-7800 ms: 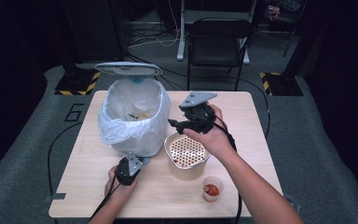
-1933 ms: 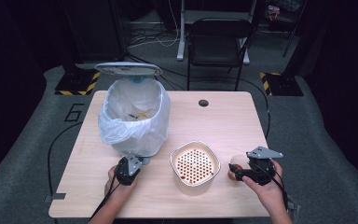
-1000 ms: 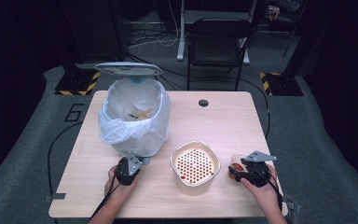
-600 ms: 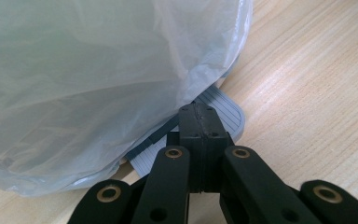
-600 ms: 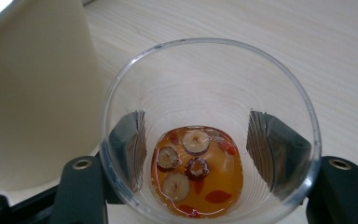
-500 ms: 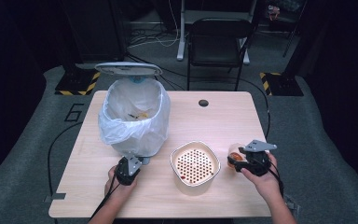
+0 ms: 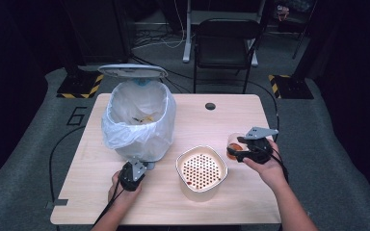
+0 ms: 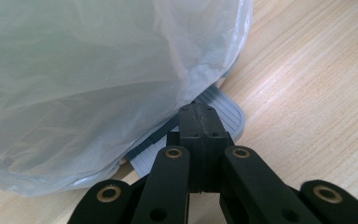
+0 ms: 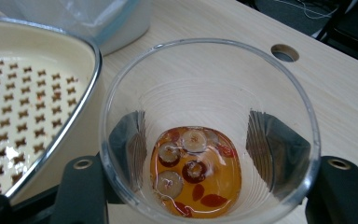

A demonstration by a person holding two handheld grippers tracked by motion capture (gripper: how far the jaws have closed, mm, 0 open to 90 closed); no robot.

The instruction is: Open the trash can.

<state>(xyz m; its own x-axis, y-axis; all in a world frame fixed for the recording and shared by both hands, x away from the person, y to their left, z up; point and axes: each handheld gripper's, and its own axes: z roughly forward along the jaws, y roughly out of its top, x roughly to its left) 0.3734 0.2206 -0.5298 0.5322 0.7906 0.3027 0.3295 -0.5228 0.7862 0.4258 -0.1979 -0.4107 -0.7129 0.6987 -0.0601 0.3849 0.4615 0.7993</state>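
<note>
A clear glass cup (image 7: pixel 233 144) with amber liquid, date slices and red berries at its bottom (image 9: pixel 195 170) hangs just above the table, right of the strainer bowl. My right gripper (image 7: pixel 237 150) is shut on it; its black pads (image 9: pixel 129 140) press the cup's wall from both sides. My left gripper (image 7: pixel 134 174) is shut, and its closed tips (image 8: pixel 196 116) rest on the grey ribbed pedal (image 8: pixel 224 111) of the bag-lined bin (image 7: pixel 139 120). The bin's lid (image 7: pixel 132 71) stands raised.
A cream strainer bowl with a perforated insert (image 7: pixel 179 167) stands at the table's front middle, its rim (image 9: pixel 81 93) close to the cup. A cable hole (image 7: pixel 210 106) is at the far edge. A black chair (image 7: pixel 226 45) stands beyond the table.
The right gripper has lifted the cup off the table and carried it away from the person, slightly toward the bowl. The left gripper has stayed on the pedal.
</note>
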